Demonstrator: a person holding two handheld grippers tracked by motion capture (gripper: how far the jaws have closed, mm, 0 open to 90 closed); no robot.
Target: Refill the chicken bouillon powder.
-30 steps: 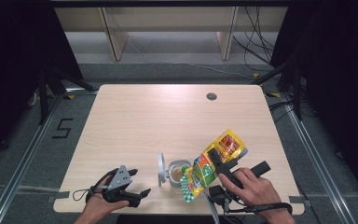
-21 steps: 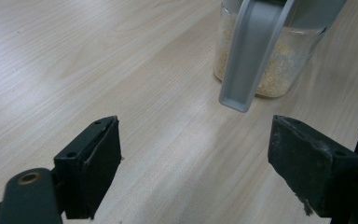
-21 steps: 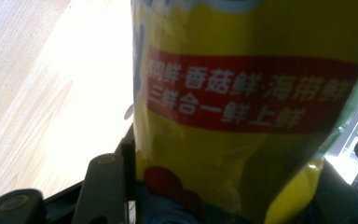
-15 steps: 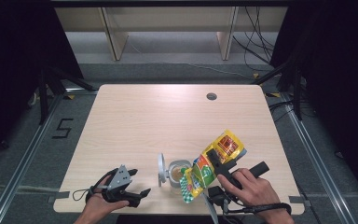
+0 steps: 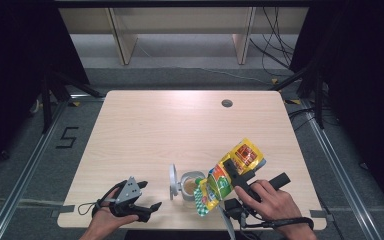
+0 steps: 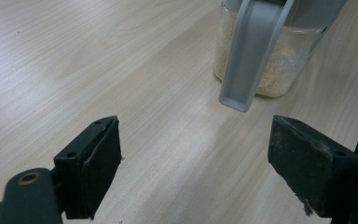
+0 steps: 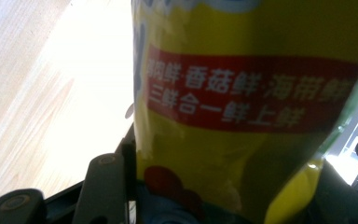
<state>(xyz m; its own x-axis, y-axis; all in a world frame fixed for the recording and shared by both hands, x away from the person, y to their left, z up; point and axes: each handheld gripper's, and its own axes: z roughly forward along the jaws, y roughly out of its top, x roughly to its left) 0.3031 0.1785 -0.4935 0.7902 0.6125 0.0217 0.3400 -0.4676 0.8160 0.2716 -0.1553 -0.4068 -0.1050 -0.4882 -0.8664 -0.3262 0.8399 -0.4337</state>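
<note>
A yellow seasoning bag (image 5: 230,175) with a red band (image 7: 251,93) is tilted, its lower end over a small glass jar (image 5: 190,184). My right gripper (image 5: 231,171) is shut on the bag, and in the right gripper view the bag sits between the black jaws of the right gripper (image 7: 214,186). The jar (image 6: 279,65) holds pale granules, and its grey hinged lid (image 6: 251,51) hangs open at its left side. My left gripper (image 5: 150,207) rests on the table left of the jar, and in its own view the left gripper (image 6: 196,172) stands open with nothing between the pads.
The light wooden table (image 5: 180,130) has a round cable hole (image 5: 226,103) at the far right. The jar and bag stand close to the table's near edge. Dark floor and metal rails surround the table.
</note>
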